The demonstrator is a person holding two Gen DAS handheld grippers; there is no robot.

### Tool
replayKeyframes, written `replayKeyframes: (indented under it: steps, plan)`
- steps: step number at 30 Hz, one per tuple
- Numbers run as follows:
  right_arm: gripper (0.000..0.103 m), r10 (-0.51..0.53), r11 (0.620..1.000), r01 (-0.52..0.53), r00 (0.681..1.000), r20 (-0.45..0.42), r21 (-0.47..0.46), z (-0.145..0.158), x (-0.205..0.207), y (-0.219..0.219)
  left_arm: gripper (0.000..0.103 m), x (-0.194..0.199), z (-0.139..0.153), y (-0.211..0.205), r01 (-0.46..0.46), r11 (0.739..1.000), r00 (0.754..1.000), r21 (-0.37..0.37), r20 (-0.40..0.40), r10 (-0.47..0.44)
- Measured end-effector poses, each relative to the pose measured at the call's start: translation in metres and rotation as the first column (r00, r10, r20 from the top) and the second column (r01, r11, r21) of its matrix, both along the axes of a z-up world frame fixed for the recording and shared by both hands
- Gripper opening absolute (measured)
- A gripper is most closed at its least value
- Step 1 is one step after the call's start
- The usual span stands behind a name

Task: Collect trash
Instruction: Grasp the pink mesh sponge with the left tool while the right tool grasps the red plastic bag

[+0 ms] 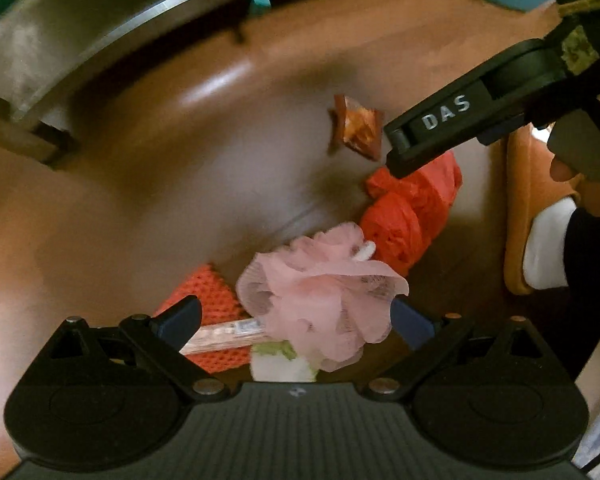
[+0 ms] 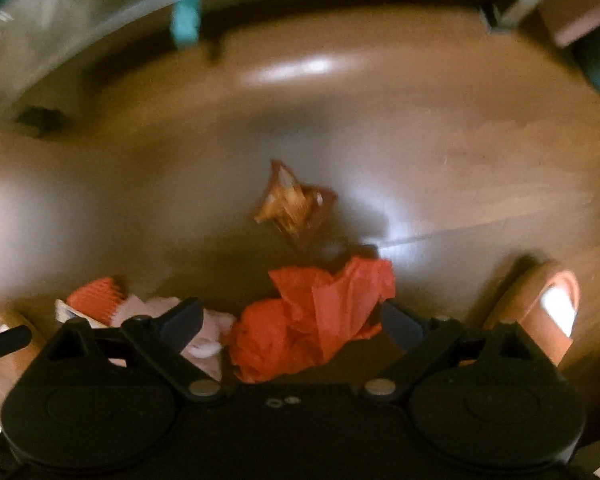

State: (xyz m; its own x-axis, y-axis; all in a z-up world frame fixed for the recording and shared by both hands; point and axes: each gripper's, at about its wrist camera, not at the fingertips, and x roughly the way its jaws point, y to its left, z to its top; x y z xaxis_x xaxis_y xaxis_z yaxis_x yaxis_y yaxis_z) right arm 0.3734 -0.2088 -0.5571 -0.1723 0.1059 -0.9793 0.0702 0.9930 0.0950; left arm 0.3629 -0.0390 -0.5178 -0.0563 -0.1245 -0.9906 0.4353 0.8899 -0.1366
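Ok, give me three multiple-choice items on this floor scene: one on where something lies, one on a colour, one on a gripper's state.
1. Where is the pink mesh pouf?
A. Between the left gripper's open fingers
B. On the slipper
C. Under the metal frame

2. What colour is the crumpled plastic bag?
A. Blue
B. Red
C. White

3. How does the right gripper stand?
A. Shut on the snack wrapper
B. Shut on nothing
C. Open over the bag

Answers:
1 A, the left wrist view shows the pouf between the spread fingers.
2 B, it is red in both views.
3 C, its fingers are spread on either side of the bag; the snack wrapper lies beyond.
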Motion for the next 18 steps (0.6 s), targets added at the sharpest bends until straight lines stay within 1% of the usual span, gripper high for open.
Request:
replayKeyframes:
  steps: [3, 6, 7, 10, 12, 14, 16, 18]
  plan:
    - [0.093, -0.033, 0.999, 0.033, 0.998, -0.048, -0.003, -0.022, -0.006, -0.002, 0.101, -0.002, -0.022, -0.007, -0.01, 1.0, 0.999, -0.002, -0.041, 0.009]
    - [0.084, -0.041, 0.999, 0.04, 0.995, -0.093, -0.005, -0.043, -0.01, -0.001, 0.101, -0.005, -0.038, -0.012, -0.014, 1.0, 0.997, -0.01, -0.076, 0.013]
    - [0.081, -0.044, 0.999, 0.044, 0.994, -0.101, -0.005, -0.049, -0.011, -0.001, 0.1, -0.006, -0.042, -0.013, -0.016, 1.0, 0.997, -0.011, -0.082, 0.015]
    - [0.08, -0.068, 0.998, 0.068, 0.991, -0.118, -0.001, -0.06, -0.013, 0.0, 0.1, -0.005, -0.054, -0.014, -0.03, 0.999, 0.995, -0.025, -0.101, 0.027]
    - [0.078, -0.08, 0.997, 0.081, 0.989, -0.124, 0.002, -0.066, -0.014, 0.0, 0.1, -0.003, -0.06, -0.014, -0.042, 0.999, 0.993, -0.03, -0.111, 0.038]
    - [0.075, -0.082, 0.997, 0.083, 0.988, -0.129, 0.002, -0.07, -0.015, 0.0, 0.094, -0.001, -0.068, -0.015, -0.053, 0.998, 0.991, -0.03, -0.126, 0.049]
    - [0.072, -0.093, 0.996, 0.094, 0.987, -0.13, 0.005, -0.075, -0.014, -0.001, 0.078, 0.002, -0.077, -0.015, -0.062, 0.998, 0.988, -0.018, -0.143, 0.058]
    - [0.065, -0.095, 0.995, 0.097, 0.987, -0.131, 0.007, -0.077, -0.012, -0.001, 0.07, 0.005, -0.083, -0.014, -0.083, 0.996, 0.985, -0.009, -0.153, 0.081]
